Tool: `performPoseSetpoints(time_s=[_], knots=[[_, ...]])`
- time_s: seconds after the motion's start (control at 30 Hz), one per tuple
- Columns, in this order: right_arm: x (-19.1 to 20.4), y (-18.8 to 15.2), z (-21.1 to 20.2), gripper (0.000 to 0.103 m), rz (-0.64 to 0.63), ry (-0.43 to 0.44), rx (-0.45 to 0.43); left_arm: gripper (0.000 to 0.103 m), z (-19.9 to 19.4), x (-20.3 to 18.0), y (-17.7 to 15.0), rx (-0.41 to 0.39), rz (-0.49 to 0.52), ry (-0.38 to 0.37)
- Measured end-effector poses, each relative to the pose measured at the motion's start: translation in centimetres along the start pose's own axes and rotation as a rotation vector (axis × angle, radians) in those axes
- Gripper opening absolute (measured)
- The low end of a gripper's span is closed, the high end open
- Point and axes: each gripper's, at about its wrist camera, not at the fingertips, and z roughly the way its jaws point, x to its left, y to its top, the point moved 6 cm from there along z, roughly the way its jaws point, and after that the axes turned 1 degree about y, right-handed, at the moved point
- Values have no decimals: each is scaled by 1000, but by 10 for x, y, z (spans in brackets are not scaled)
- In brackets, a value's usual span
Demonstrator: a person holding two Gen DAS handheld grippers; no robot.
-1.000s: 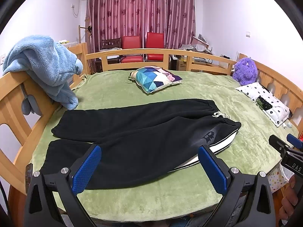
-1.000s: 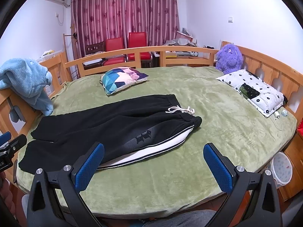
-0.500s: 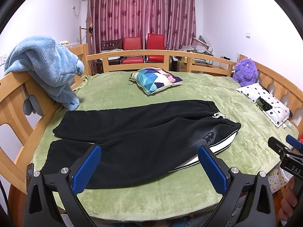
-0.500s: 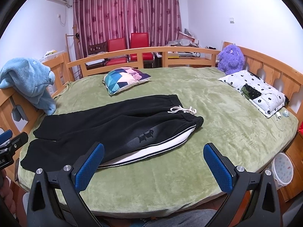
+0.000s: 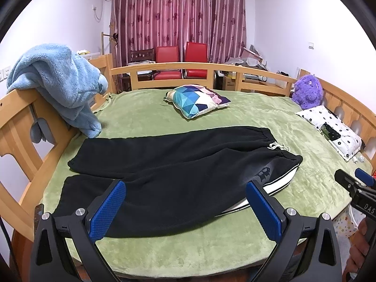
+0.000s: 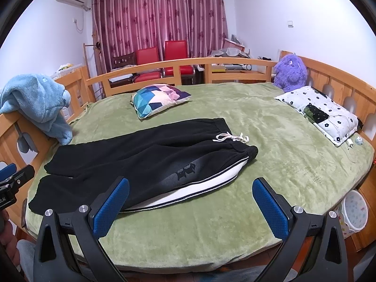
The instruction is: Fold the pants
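A pair of black fleece pants (image 5: 178, 171) lies spread flat on the green plush blanket (image 5: 235, 117) that covers the wooden-railed bed (image 5: 211, 67). The legs run toward 9 o'clock and the elastic waistband with its white drawstring (image 6: 231, 138) sits toward 3 o'clock. A white stripe (image 6: 199, 191) runs along the near edge of the pants.

The left gripper (image 5: 186, 206) hovers above the near edge of the bed, its blue-padded fingers (image 5: 107, 211) spread wide and holding nothing; the near pant leg shows between them. The right gripper (image 6: 190, 205) also hangs over the near edge with its blue pads (image 6: 270, 208) wide apart and empty, the white stripe just beyond its left finger. In the left wrist view the right gripper appears at 3 o'clock.

A multicoloured geometric-pattern pillow (image 5: 196, 99) rests at 12 o'clock beyond the pants, well apart from them. A light blue fuzzy blanket (image 5: 58, 82) drapes over the rail at 10 o'clock. A purple plush toy (image 6: 290, 71) sits at 2 o'clock beside a white flower-print pillow (image 6: 322, 115). Two red chairs (image 5: 181, 58) stand before the maroon curtains (image 5: 178, 14).
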Motion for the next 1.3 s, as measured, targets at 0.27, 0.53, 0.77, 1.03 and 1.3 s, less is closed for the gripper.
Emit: performPoseSetpoints(time_s=[0.27, 0.53, 0.77, 1.03, 1.3], knots=[[-7, 12, 17, 103, 3, -14, -11, 103, 18, 4, 1, -22, 24, 28], [-21, 10, 36, 103, 18, -9, -11, 103, 33, 9, -8, -5, 3, 24], [-10, 0, 43, 103, -25, -17, -33, 103, 37, 7, -13, -9, 3, 25], [4, -4, 39, 102, -41, 18, -57, 103, 32, 12, -15, -47, -3, 6], [16, -2, 35, 103, -79, 27, -57, 103, 28, 19, -15, -78, -13, 32]])
